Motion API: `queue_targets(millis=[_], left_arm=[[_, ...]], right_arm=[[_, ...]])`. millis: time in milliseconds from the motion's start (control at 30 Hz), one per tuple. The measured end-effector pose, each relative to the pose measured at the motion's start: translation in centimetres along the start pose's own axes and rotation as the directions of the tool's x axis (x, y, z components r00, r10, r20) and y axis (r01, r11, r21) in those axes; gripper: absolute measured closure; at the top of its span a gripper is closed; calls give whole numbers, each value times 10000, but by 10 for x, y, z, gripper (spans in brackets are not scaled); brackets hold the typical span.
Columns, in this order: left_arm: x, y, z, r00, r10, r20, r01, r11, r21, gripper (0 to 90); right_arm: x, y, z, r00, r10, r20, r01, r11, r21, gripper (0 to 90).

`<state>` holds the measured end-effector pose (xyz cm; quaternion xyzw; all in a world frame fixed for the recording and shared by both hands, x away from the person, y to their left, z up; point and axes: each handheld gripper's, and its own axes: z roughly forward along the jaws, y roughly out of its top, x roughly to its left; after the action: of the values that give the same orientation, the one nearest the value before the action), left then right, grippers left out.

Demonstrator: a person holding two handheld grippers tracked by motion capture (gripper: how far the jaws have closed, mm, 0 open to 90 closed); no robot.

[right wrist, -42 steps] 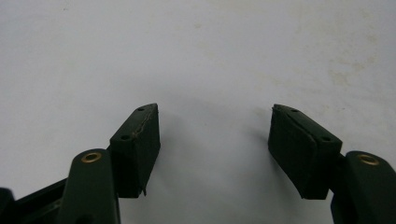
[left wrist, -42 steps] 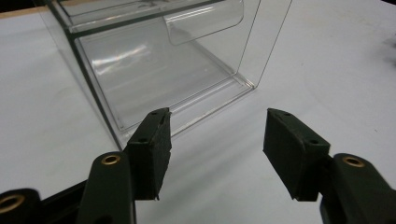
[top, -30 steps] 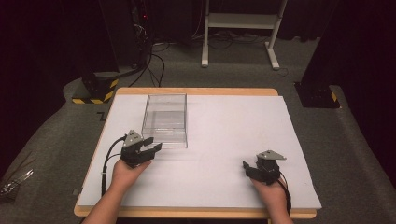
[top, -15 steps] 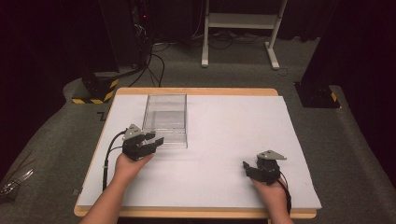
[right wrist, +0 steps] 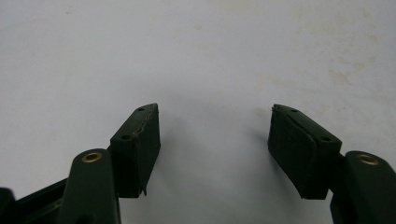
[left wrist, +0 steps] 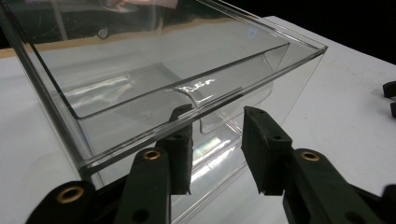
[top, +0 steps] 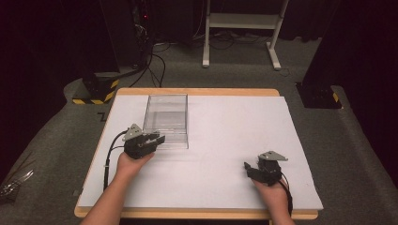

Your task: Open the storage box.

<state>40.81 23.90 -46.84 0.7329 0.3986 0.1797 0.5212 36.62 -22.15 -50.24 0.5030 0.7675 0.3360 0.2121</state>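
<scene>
Clear plastic box (top: 166, 119) sits on white table sheet (top: 225, 140) at approx 10 o'clock from sheet centre. L gripper (top: 157, 139) at box's near wall; L gripper view (left wrist: 217, 140) shows one jaw inside the wall, other outside, jaws just been closing, narrow gap, not pressing yet. R gripper (top: 248, 168) at 4 o'clock; R gripper view (right wrist: 212, 149) shows jaws apart over bare sheet, nothing between.

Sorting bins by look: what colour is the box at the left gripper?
Clear, colourless see-through plastic: the box shows best in the left gripper view.
</scene>
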Motion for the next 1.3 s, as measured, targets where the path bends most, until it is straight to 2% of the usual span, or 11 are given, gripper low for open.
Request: queue_targets(millis=[67, 167, 333, 500, 900, 1300], left_arm=[[2, -1, -1, 9998, -66, 183, 68, 9999, -116, 657], [5, -3, 0, 9993, -117, 342, 122, 9998, -150, 714], [8, -6, 0, 9982, 185, 562, -170, 9995, -269, 737], [13, -9, -1, 9954, 14, 953, 33, 9988, -490, 764], [16, -12, -3, 9923, -277, 1205, 351, 9976, -598, 788], [15, -16, -9, 9909, -245, 1324, 339, 9970, -692, 811]], right_arm=[[0, 0, 0, 10000, -14, 11, 14, 10000, 1, 343], [0, 0, 0, 10000, -72, 21, 72, 10000, -9, 343], [0, 0, 0, 10000, -70, 39, 70, 10000, -11, 344], [0, 0, 0, 10000, -74, 47, 74, 10000, -13, 343], [1, 0, 0, 10000, -69, 47, 69, 10000, -17, 343], [1, 0, 0, 10000, -83, 53, 83, 10000, 1, 343]])
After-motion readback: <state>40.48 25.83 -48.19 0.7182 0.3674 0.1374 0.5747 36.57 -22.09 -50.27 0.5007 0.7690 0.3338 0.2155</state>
